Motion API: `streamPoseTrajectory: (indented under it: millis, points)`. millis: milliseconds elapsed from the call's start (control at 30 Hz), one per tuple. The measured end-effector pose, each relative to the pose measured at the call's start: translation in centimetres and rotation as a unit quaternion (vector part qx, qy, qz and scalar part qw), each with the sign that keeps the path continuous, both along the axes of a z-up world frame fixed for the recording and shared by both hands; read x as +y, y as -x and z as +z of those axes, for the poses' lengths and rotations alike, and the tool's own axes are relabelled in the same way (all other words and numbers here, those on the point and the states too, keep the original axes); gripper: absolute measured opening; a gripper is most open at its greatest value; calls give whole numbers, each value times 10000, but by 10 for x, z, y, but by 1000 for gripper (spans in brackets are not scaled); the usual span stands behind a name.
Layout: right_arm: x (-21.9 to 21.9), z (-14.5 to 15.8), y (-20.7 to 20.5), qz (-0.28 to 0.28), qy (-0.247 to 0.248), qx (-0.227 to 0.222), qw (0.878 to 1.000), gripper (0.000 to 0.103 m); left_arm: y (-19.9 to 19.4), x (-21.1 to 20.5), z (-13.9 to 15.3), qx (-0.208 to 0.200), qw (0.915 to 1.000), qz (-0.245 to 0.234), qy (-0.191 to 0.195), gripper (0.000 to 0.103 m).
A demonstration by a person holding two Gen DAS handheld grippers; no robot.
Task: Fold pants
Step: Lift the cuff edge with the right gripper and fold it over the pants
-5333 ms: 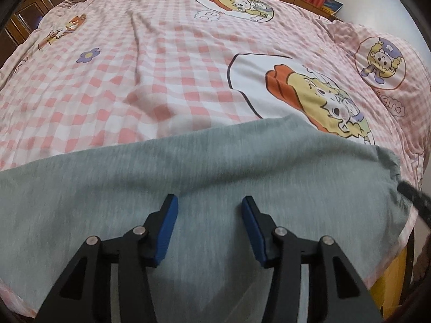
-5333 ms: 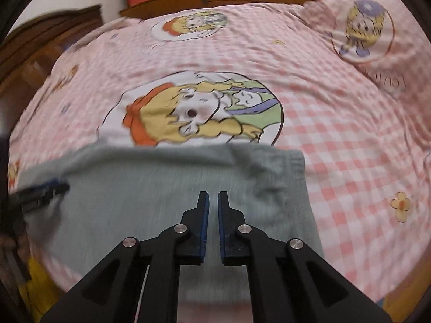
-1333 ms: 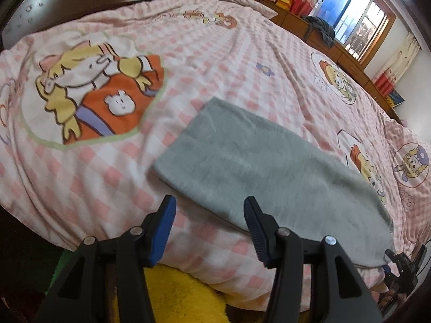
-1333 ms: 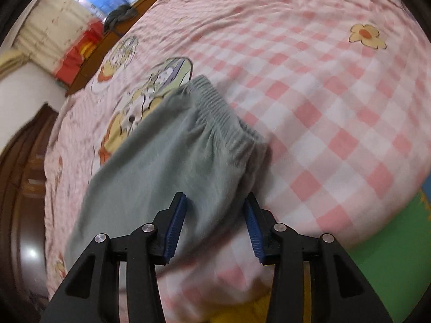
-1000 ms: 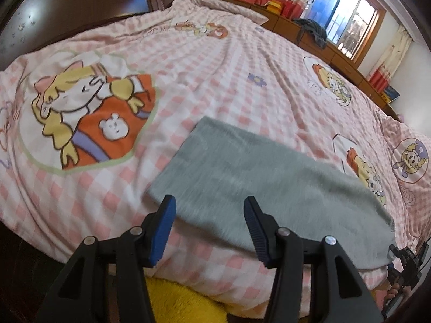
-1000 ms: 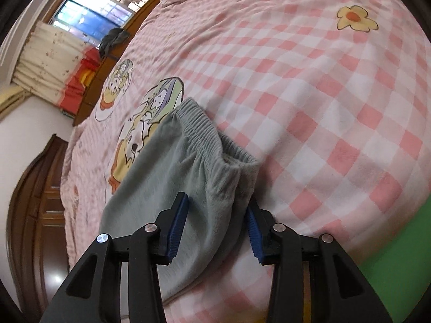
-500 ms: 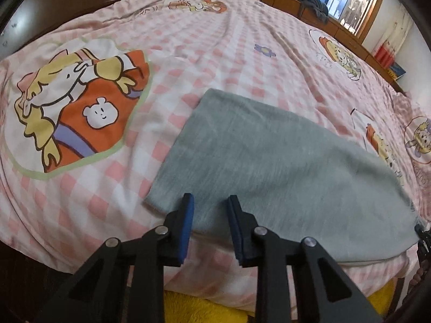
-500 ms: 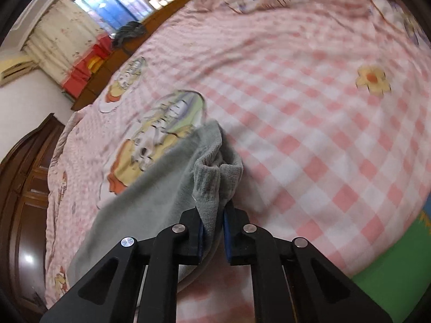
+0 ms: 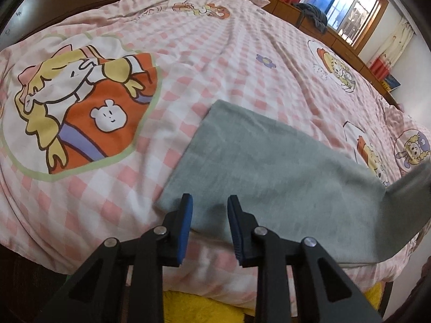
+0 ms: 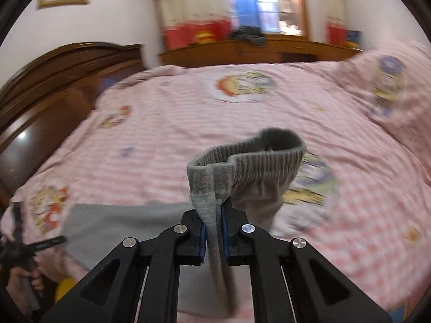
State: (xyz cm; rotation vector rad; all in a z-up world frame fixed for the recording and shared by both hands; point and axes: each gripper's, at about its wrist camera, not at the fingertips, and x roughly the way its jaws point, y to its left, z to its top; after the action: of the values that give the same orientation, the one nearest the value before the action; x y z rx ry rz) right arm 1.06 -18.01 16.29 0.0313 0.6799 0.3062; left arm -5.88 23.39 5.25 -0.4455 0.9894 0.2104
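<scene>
Right gripper [image 10: 214,231] clamps the ribbed waistband of the grey pants [image 9: 269,167], lifted clear of the pink checked bedspread [image 9: 215,67]; waistband loops up above its jaws. Left gripper [image 9: 209,215] has jaws parted, released, straddling the near hem edge of the pants, which lie flat on the bedspread. Beyond the pants: cartoon print patches, then a wooden dresser [image 10: 256,49] and window [image 9: 347,24].

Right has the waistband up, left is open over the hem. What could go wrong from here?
1. The right gripper pinches only a bunched bit of the grey knit pants' ribbed waistband; it may slip out mid-fold.
2. The left gripper is open over the hem corner, so that end is unpinned and could drag across the pink checked bedspread.
</scene>
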Motion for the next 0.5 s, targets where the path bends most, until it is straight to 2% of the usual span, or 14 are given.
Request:
streamPoseTrajectory:
  millis: [133, 233, 367, 500]
  points:
    - [67, 0, -3, 667, -206, 1, 9976, 10, -1, 7, -1, 22, 9999, -116, 42, 27]
    - [117, -11, -3, 1136, -412, 106, 9926, 10, 1, 10, -1, -16, 9997, -187, 124, 29]
    - [181, -56, -4, 1666, -538, 633, 9825, 10, 7, 13, -5, -82, 9995, -200, 215, 30]
    - [224, -94, 5, 1977, -96, 800, 9770, 9, 10, 17, -7, -160, 9990, -188, 360, 30]
